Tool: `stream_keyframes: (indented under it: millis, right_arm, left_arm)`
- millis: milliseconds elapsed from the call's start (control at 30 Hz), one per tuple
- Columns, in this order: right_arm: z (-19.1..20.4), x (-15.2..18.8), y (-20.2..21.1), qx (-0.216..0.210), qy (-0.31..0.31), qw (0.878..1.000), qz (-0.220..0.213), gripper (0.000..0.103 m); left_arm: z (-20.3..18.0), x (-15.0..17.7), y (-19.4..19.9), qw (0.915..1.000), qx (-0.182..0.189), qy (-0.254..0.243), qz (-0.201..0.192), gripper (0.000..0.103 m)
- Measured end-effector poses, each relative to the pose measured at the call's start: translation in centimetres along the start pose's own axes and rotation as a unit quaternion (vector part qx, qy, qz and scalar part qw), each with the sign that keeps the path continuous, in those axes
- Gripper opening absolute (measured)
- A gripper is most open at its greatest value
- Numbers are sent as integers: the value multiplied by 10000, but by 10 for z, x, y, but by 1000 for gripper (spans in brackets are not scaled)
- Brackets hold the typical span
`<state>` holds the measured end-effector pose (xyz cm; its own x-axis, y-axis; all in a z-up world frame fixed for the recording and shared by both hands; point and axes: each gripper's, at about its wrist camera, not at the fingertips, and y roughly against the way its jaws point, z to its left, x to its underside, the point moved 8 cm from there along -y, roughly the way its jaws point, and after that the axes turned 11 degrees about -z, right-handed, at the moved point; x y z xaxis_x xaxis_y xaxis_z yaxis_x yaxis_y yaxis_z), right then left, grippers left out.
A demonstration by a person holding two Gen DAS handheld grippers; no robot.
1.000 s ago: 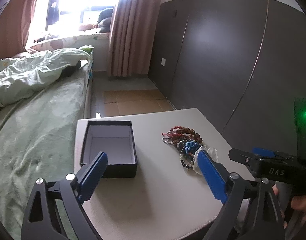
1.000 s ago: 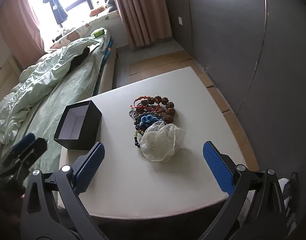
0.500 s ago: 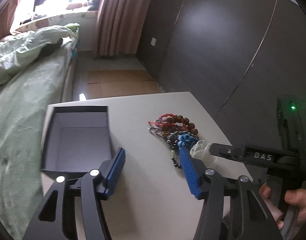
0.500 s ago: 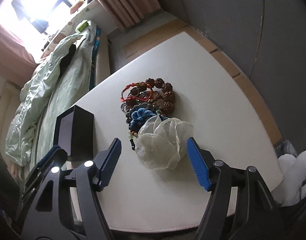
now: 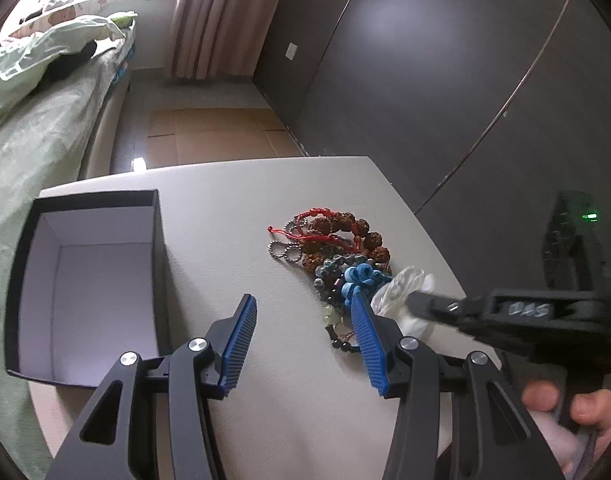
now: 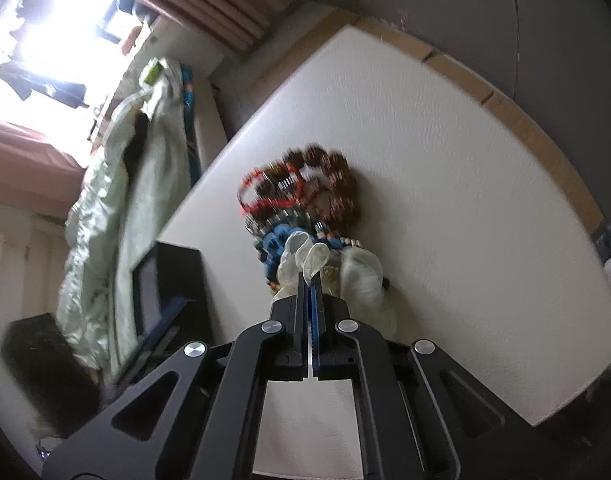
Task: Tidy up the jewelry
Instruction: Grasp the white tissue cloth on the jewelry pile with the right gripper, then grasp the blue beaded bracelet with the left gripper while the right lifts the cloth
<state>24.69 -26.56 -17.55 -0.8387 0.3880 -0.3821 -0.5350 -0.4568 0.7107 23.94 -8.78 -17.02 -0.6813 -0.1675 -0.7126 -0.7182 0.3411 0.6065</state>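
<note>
A heap of jewelry [image 5: 337, 248] lies on the white table [image 5: 233, 208]: brown bead bracelets, a red cord, a metal chain, blue beads [image 5: 361, 278]. A sheer white scrunchie [image 6: 357, 272] lies at its near end. My right gripper [image 6: 311, 278] is shut on the scrunchie; it also shows in the left wrist view [image 5: 417, 300]. My left gripper [image 5: 301, 320] is open and empty, low over the table between the open black box [image 5: 85, 280] and the heap. The box [image 6: 165, 280] stands left of the heap.
A bed with green bedding [image 5: 37, 92] runs along the table's left side. A dark wardrobe wall [image 5: 445, 80] stands at the right. The table's right edge [image 6: 545, 184] is close to the wall.
My right gripper has closed on the scrunchie after moving down to it. My left gripper has moved forward and lower, toward the heap, and has stayed open.
</note>
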Motion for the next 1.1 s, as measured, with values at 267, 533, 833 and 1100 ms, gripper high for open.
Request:
stream_keyframes:
  millis: [267, 533, 833, 1100]
  right_arm:
    - [-5, -32, 41, 52, 37, 9975, -700, 3]
    - [-10, -43, 52, 38, -27, 9965, -833, 3]
    - [-7, -41, 56, -54, 88, 9969, -778, 3]
    - [2, -35, 59, -65, 281, 9962, -819, 3]
  left_arm:
    - [-20, 8, -19, 9997, 194, -80, 81, 41]
    - [-31, 14, -46, 9994, 305, 2, 162, 30]
    - [-36, 21, -58, 9995, 183, -152, 187, 9]
    - [-46, 0, -22, 9981, 84, -502, -352, 8]
